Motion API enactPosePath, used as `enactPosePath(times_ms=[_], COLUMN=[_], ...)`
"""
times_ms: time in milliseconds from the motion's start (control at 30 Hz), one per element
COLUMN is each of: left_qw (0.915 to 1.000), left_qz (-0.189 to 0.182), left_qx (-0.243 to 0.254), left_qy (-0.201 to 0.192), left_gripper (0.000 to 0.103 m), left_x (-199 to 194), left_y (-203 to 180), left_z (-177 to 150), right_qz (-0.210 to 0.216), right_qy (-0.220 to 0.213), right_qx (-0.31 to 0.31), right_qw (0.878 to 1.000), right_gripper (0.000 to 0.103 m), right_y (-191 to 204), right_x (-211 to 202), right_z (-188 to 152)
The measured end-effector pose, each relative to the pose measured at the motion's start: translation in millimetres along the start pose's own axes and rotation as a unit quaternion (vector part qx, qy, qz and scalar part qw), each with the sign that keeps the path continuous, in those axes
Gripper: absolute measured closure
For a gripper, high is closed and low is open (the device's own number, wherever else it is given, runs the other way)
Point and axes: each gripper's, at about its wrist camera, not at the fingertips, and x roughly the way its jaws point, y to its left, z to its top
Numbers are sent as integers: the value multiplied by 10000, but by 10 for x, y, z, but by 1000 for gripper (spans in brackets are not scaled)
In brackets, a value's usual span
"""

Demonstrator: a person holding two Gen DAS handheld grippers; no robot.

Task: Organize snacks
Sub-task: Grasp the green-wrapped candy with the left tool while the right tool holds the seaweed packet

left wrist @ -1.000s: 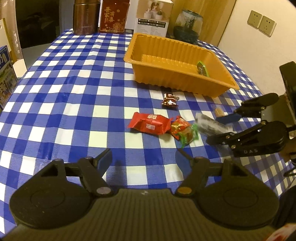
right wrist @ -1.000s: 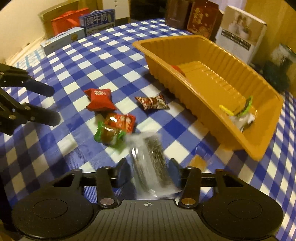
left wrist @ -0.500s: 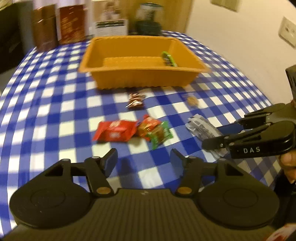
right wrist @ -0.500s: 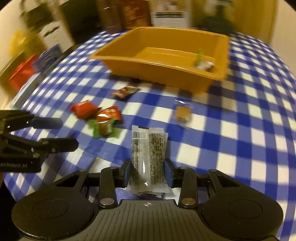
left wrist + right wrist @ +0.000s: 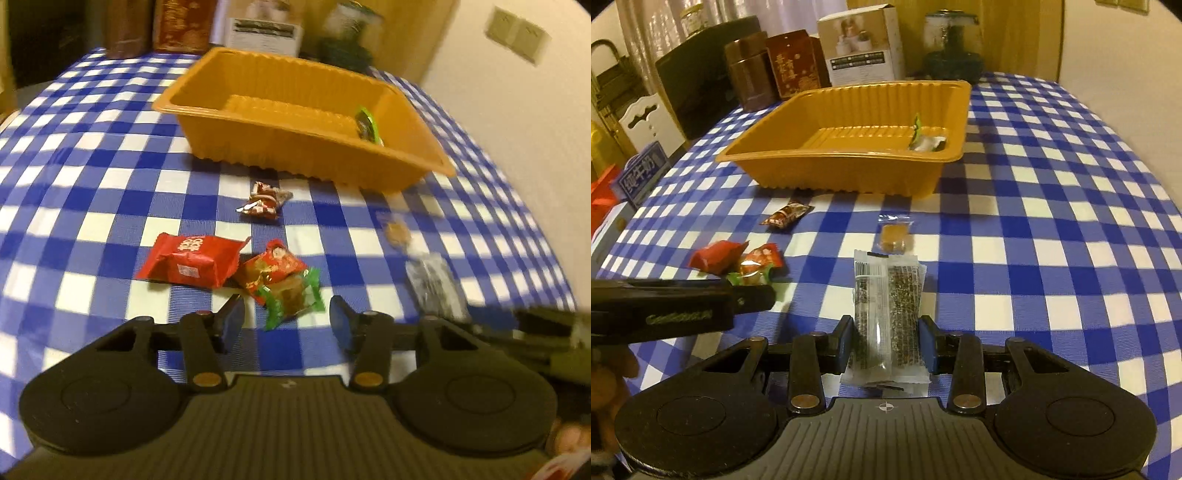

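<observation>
Snacks scattered on checked surface (image 5: 1052, 221), largest item first: orange tray (image 5: 849, 110) near far edge, holding one green-edged wrapped sweet (image 5: 925, 140). Right tool (image 5: 888, 341) clamped on clear sesame bar packet (image 5: 886, 306), lifted off cloth, pointed toward tray. Left tool (image 5: 286, 325) spread apart, empty, hovering just over green-wrapped candy (image 5: 291, 295) beside orange-red candy (image 5: 271, 267) and red packet (image 5: 192, 260). Small brown-red candy (image 5: 264, 199) and tiny clear-wrapped caramel (image 5: 895, 234) lying nearer tray. Step judged: carrying bar packet to tray; next likely needs moving forward over rim, then opening to drop. Left likely needs lowering and closing on green candy. Room dim, warm light; boxes, brown tin (image 5: 750, 70) and glass jar (image 5: 955, 40) behind tray, wall sockets (image 5: 517, 31) on right.
</observation>
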Motion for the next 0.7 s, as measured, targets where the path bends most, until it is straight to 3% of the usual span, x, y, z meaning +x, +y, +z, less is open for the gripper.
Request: enactPosePath(times_ms=[233, 333, 400, 700], left_qw=[9976, 9972, 9976, 9980], left_qz=[450, 620, 599, 412], left_qx=[-369, -244, -165, 430], left_qy=[-368, -353, -320, -193], left_gripper=[56, 64, 74, 78], left_x=[79, 94, 80, -270], left_y=[-119, -145, -125, 35], left_z=[-21, -8, -19, -312], right_qz=[-4, -12, -10, 65], right_qy=[1, -16, -29, -61], right_qx=[69, 92, 124, 167], right_qw=[10000, 10000, 9999, 9998], right_gripper=[65, 65, 65, 65], right_y=[-59, -62, -73, 11], right_x=[-27, -36, -46, -116], right_z=[-52, -54, -60, -100])
